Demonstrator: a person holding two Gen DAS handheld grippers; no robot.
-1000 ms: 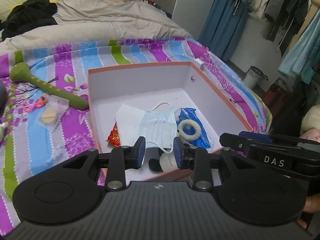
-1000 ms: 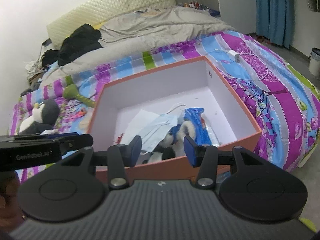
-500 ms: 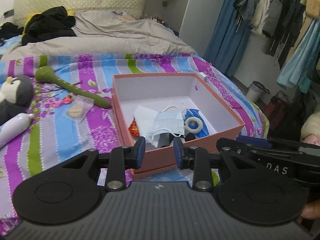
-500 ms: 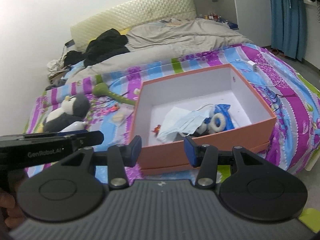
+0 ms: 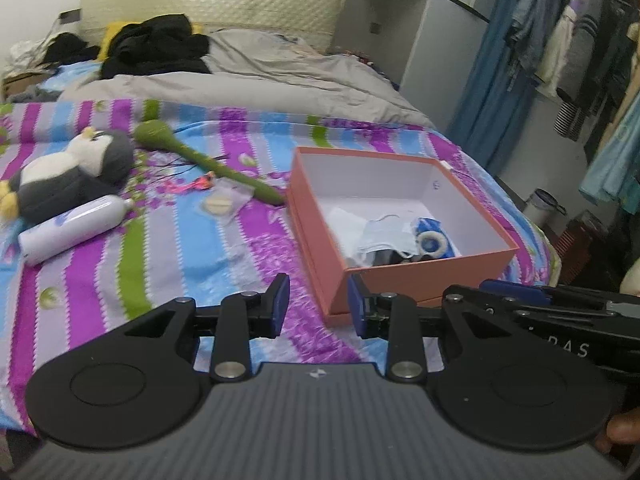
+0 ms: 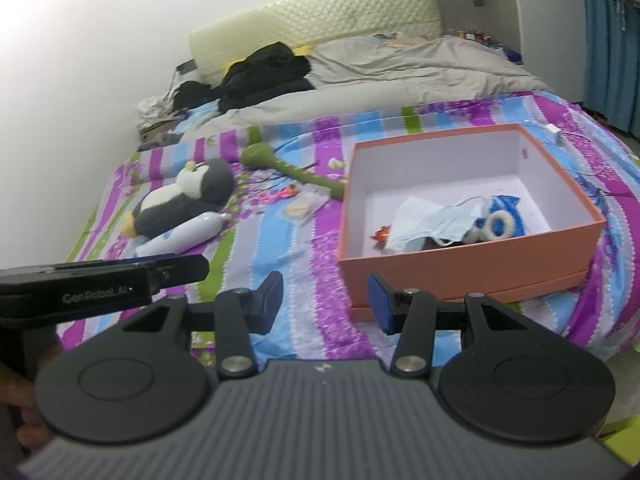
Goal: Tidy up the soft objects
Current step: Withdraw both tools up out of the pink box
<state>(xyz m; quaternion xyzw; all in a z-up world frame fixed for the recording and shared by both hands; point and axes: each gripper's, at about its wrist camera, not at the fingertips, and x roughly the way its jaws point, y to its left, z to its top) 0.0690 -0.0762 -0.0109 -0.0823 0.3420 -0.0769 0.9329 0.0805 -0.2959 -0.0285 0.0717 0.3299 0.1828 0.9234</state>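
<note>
Penguin plush (image 5: 68,176) lies on the striped bedspread (image 5: 168,256); both tools (image 5: 314,306) (image 6: 325,303) hover apart, gripping nothing.

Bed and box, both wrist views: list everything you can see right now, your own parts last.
bedspread: one, striped purple, blue, green, covering the near bed.
box: one, orange outside, white inside, open, on the bedspread.
face mask: one, pale blue, inside the box.
fluffy ring: one, white, in the box on a blue packet.
penguin plush: one, grey and white, left of the box.
bottle: one, white, lying beside the plush.
green stick toy: one, between plush and box.
clear pouch: one, by the stick toy.
grey duvet: one, far end.
black clothes: one heap, by the headboard.
left gripper: jaws apart, empty.
right gripper: jaws apart, empty.
</note>
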